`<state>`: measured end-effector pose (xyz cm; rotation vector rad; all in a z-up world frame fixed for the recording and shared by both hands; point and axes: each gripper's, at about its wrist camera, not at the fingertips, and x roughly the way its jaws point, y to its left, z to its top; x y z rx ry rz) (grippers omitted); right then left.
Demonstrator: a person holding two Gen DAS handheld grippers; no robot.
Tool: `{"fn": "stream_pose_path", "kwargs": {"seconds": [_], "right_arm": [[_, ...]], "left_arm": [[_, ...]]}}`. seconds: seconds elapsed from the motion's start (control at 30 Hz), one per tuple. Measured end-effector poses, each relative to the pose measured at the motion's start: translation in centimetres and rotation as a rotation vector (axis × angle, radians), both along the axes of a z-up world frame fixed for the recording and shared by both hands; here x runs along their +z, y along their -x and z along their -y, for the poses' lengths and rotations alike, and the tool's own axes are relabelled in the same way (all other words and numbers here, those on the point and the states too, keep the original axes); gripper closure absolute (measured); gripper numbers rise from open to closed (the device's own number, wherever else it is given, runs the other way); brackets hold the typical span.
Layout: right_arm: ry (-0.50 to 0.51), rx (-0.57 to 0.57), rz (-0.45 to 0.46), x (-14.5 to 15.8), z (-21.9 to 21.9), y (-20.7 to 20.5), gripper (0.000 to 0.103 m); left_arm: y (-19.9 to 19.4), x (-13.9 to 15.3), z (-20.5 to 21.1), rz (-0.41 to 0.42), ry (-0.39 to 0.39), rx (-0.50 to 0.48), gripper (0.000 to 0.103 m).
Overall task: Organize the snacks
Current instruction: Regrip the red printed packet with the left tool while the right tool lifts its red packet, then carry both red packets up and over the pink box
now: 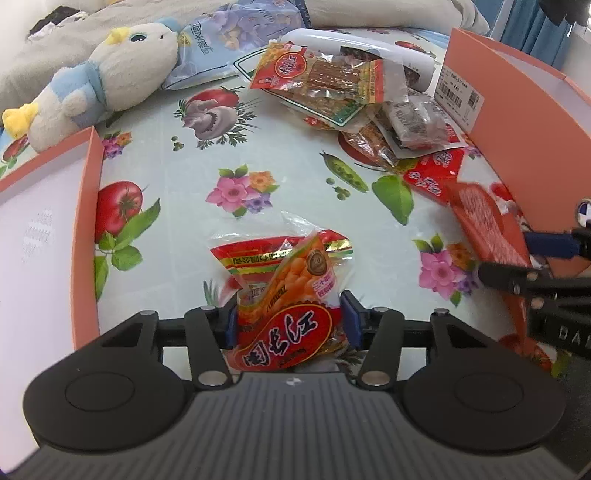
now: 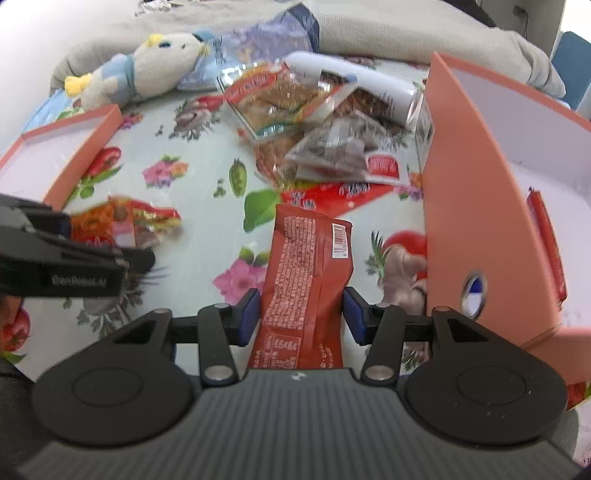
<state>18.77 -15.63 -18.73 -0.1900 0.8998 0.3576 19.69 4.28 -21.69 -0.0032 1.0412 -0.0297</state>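
Observation:
My left gripper (image 1: 288, 317) is shut on a corn sausage packet (image 1: 291, 295), red and orange, held above the flowered tablecloth; both show blurred in the right wrist view (image 2: 122, 225). My right gripper (image 2: 301, 314) is shut on a red snack packet (image 2: 306, 273) with a barcode, seen in the left wrist view (image 1: 487, 225) too. A pile of snack packets (image 1: 351, 96) lies at the far side of the table, also in the right wrist view (image 2: 314, 125). An orange box lid (image 1: 88, 206) stands at the left and an orange box (image 2: 476, 206) at the right, with a red packet (image 2: 546, 243) inside.
A plush duck (image 1: 110, 74) lies at the back left beside a blue snack bag (image 1: 229, 40). A white sealer device (image 1: 369, 48) lies behind the pile. A grey blanket (image 2: 369, 29) runs along the back. The flowered tablecloth (image 1: 258, 140) covers the table.

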Motion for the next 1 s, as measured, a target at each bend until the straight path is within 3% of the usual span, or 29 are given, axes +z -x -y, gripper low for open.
{"fn": "stream_pose_path", "kwargs": {"seconds": [0.23, 0.43, 0.63, 1.0], "right_arm": [[-0.022, 0.001, 0.010, 1.2, 0.5, 0.4, 0.055], [-0.049, 0.013, -0.006, 2.0, 1.0, 1.1, 0.056], [-0.066, 0.024, 0.039, 4.7, 1.4, 1.7, 0.056], [-0.097, 0.044, 0.148, 10.6, 1.9, 2.2, 0.057]], "left_arm": [[0.7, 0.8, -0.3, 0.004, 0.096, 0.083, 0.046], [1.5, 2.7, -0.3, 0.044, 0.132, 0.141, 0.046], [2.0, 5.8, -0.3, 0.088, 0.165, 0.191, 0.046], [2.2, 13.2, 1.4, 0.213, 0.209, 0.186, 0.046]]}}
